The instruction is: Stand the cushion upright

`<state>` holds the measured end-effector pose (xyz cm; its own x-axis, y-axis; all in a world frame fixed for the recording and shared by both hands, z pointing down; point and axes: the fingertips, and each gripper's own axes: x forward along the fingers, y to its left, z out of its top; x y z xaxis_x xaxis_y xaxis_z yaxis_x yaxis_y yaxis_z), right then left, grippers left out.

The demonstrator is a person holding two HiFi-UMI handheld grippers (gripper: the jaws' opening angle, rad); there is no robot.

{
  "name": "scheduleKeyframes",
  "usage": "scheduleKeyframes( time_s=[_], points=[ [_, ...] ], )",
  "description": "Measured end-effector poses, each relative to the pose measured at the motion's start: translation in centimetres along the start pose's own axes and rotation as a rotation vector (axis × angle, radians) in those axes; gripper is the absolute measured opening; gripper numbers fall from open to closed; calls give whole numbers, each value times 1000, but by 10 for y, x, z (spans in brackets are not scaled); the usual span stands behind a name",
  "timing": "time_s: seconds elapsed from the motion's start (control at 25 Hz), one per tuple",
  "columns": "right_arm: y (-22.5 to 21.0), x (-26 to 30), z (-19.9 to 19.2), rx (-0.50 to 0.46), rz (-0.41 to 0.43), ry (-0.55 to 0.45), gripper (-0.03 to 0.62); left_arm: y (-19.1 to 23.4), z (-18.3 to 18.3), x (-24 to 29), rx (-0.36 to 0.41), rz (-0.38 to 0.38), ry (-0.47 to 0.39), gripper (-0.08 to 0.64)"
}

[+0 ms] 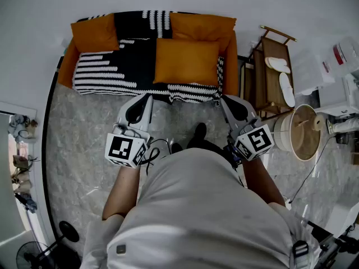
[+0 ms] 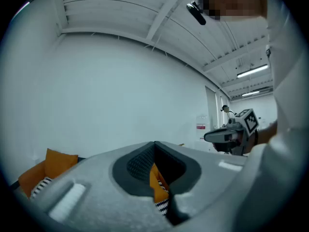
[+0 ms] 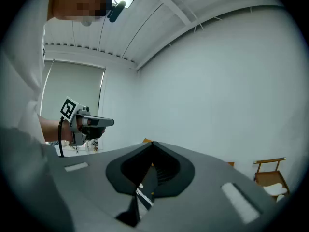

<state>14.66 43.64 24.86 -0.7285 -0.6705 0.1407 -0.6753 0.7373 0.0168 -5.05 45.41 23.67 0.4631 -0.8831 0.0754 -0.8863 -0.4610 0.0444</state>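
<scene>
We hold both grippers out front, side by side, well apart, tips pointing to the far side. L gripper: jaws pressed together, nothing btwn them. R gripper: same, jaws together, empty. L forearm & R forearm are bare, running back near our torso.

The cushion is matt cloth, the floor glossy stone.
</scene>
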Motion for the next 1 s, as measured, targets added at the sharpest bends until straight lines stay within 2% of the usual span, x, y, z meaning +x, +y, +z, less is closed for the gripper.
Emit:
scheduleKeyframes(
  time_s=[0.32,0.56,0.8,1.0],
  points=[
    [1,2,2,0,0,2,11,3,0,-2,4,2,7,2],
    [-14,8,-3,19,-6,3,9,9,-4,12,-2,5,25,2],
    [-46,24,-17,34,7,24,9,10,-9,47,2,5,45,2],
    [-94,48,-23,51,25,21,10,16,-22,99,-19,5,89,2]
  ],
)
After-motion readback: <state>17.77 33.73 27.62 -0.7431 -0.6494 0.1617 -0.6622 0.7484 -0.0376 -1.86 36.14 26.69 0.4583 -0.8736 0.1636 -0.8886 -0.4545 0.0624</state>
